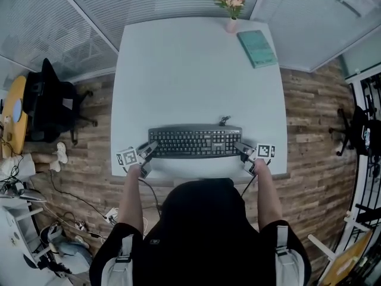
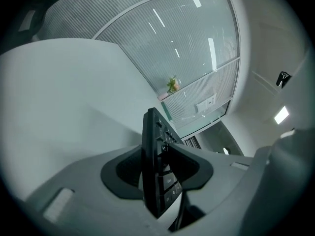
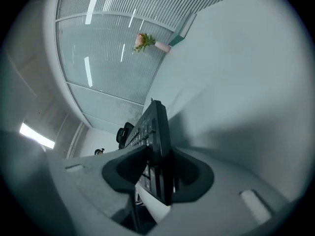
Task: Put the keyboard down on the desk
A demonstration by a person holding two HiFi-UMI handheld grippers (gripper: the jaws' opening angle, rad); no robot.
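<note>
**Keyboard pinched at both ends over the near part of the desk**

The black keyboard [image 1: 194,142] sits level and crosswise over the near part of the white desk [image 1: 196,70], close to its front edge. Whether it touches the surface cannot be told. The left gripper [image 1: 146,152] clamps the keyboard's left end, one jaw on the key face and one on the underside. The right gripper [image 1: 244,151] clamps the right end likewise. Near the far edge stands a vase of flowers [image 1: 230,8], with a green book [image 1: 257,47] lying beside it.

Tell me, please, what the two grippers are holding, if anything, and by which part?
Both hold the keyboard. The left gripper is shut on its left end, and the right gripper is shut on its right end.
</note>
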